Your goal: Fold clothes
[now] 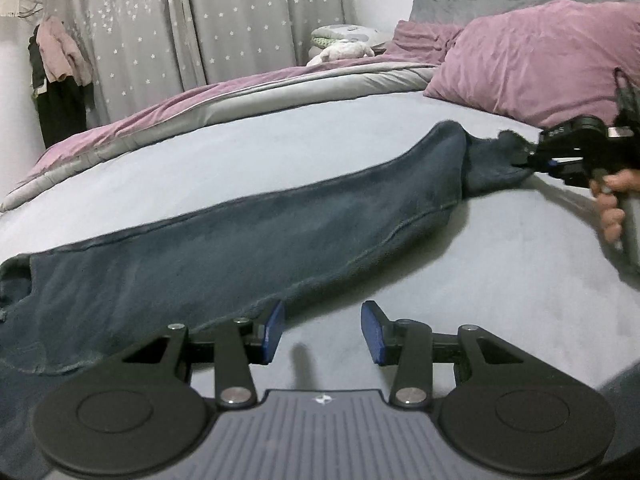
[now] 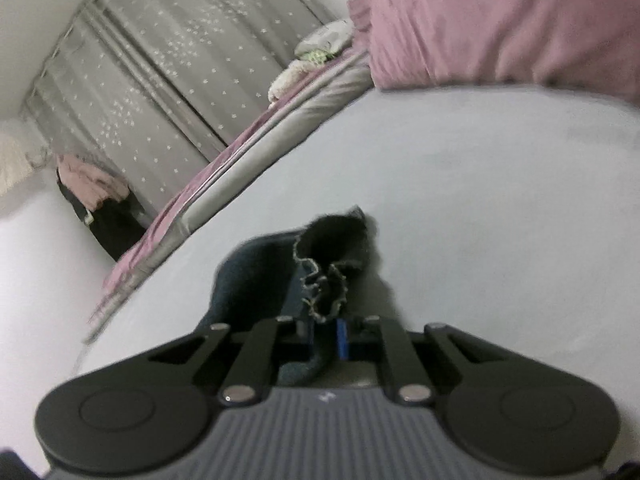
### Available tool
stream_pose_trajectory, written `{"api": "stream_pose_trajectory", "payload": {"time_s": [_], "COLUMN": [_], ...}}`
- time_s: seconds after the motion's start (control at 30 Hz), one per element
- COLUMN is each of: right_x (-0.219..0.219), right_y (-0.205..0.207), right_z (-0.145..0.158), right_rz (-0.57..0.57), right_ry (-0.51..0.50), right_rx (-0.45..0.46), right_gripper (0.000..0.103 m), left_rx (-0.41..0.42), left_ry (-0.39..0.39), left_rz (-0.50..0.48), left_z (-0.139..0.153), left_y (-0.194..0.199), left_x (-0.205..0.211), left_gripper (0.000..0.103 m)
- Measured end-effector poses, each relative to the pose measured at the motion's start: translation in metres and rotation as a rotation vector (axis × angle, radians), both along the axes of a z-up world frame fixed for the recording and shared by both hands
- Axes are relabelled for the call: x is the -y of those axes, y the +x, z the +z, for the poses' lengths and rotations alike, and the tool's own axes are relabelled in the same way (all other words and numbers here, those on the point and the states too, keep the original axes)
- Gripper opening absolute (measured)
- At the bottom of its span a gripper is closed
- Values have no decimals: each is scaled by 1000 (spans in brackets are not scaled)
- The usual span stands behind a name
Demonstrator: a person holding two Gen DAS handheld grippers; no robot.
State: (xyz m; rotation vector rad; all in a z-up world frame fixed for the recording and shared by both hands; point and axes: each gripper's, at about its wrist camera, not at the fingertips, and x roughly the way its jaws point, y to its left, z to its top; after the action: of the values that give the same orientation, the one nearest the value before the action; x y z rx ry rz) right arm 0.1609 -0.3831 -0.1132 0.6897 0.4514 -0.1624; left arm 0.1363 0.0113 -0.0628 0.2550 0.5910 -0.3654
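Blue-padded left tool (image 1: 322, 332) hovers low over the bed (image 1: 500, 280), fingers apart and empty, its left pad just beside the near hem of the dark blue garment (image 1: 240, 232). That garment lies stretched flat across the grey sheet. Right tool (image 2: 326, 334) is clamped together on the garment's frayed end, lifting it slightly; a hand (image 1: 612, 204) grips its handle at the right edge. Beyond lie a mauve pillow (image 1: 532, 60), a folded duvet (image 1: 240, 96) and star-patterned curtains (image 1: 180, 20).
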Motion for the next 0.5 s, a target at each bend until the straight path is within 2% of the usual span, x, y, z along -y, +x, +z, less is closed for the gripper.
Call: {"api": "stream_pose_trajectory", "payload": {"time_s": [0.17,0.27,0.33,0.5], "right_x": [11,28,32,30], "right_y": [-19,-30,-33,-21], "right_z": [21,23,23,8], "right_rz": [-28,6,27,72], "right_ry": [-96,-31,-31,-103], "right_rx": [-40,-45,-64,-210], "right_gripper": [9,9,9,9], "left_rx": [36,45,35,-11], "left_ry": [13,11,11,39], "left_rz": [-41,-59,-71,-89], "left_z": [9,14,14,1], "left_y": [10,16,21,34], "left_x": [22,31,37,52], "left_gripper": [42,42,42,42]}}
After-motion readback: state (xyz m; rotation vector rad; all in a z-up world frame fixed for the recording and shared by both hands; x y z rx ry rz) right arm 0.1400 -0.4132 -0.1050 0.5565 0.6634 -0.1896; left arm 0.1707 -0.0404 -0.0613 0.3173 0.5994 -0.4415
